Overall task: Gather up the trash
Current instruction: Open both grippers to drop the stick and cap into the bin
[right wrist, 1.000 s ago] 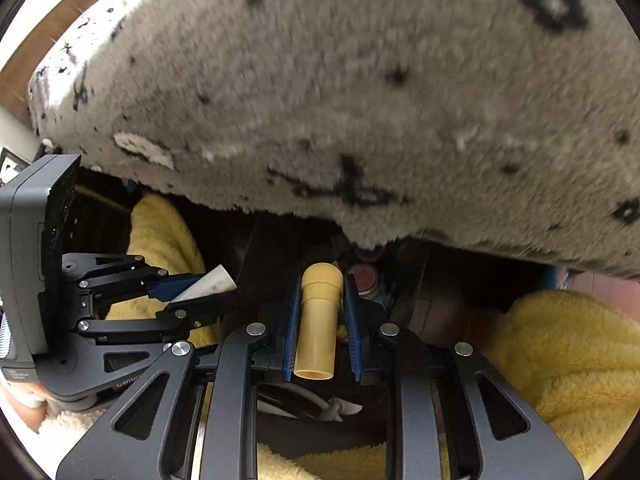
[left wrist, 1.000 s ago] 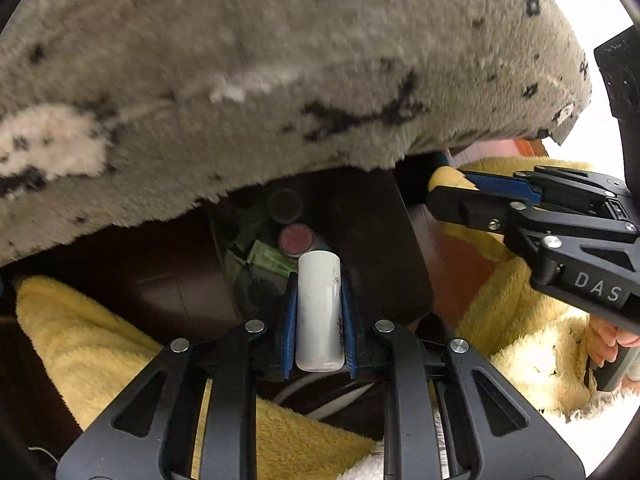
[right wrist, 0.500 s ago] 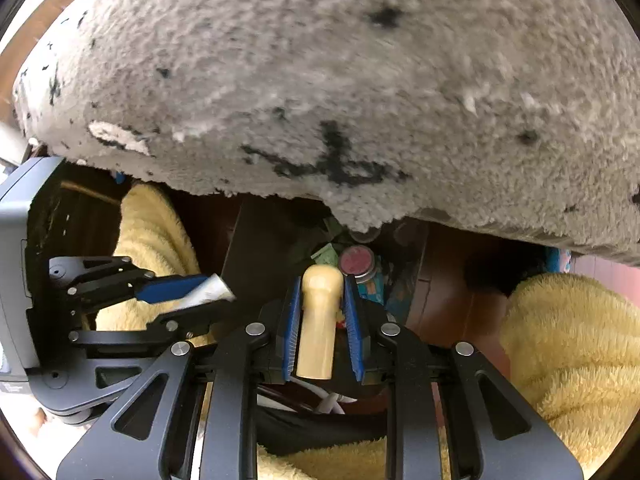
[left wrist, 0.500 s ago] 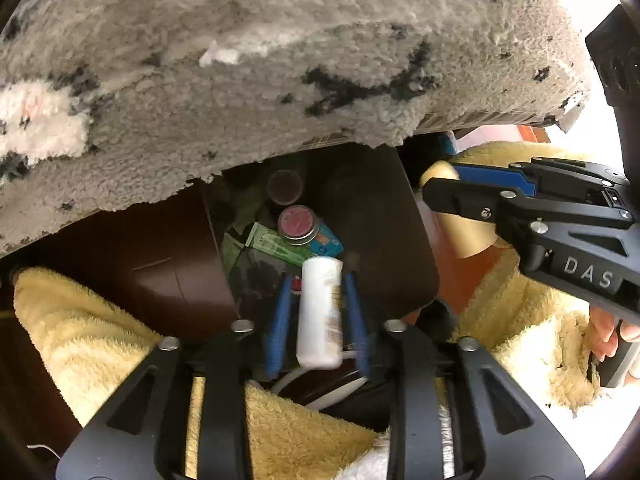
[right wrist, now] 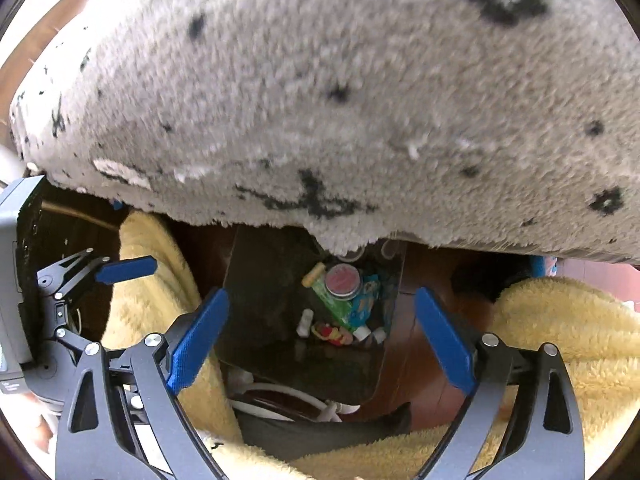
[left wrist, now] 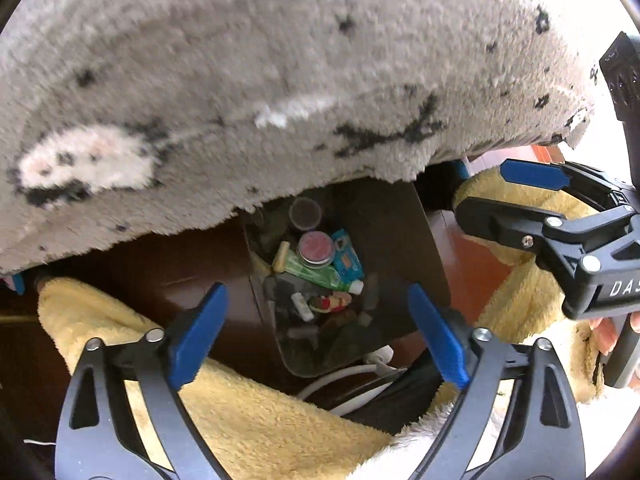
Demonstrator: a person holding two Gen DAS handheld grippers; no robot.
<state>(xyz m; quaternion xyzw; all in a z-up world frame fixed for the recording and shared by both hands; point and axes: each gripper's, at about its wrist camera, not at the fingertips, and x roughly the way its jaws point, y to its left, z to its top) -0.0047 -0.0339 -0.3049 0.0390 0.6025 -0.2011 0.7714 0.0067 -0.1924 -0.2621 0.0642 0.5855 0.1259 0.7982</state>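
A dark bin [left wrist: 416, 240] [right wrist: 260, 276] lies straight below both grippers. Trash sits in it: a round pink-lidded tin [left wrist: 316, 249] [right wrist: 343, 281], a green tube [left wrist: 310, 271] [right wrist: 334, 304], a blue packet [left wrist: 347, 261] and a small white cylinder [left wrist: 302, 306] [right wrist: 306, 322]. My left gripper [left wrist: 316, 336] [right wrist: 116, 300] hangs over the bin, its jaws opening wide with nothing between them. Beside it my right gripper [right wrist: 320, 340] [left wrist: 500, 196] is also opening and empty. I cannot pick out the tan cylinder among the trash.
A shaggy grey rug [left wrist: 280, 80] with black marks overhangs the bin's far side. Yellow fleece [left wrist: 260, 412] [right wrist: 560, 340] surrounds the bin. White cables [right wrist: 288, 394] lie at its near edge on brown flooring [left wrist: 464, 268]. A person's fingers [left wrist: 604, 332] grip the right handle.
Both grippers went from shut to wide open. The white cylinder has left the left jaws and the tan cylinder the right jaws, both dropping toward the bin.
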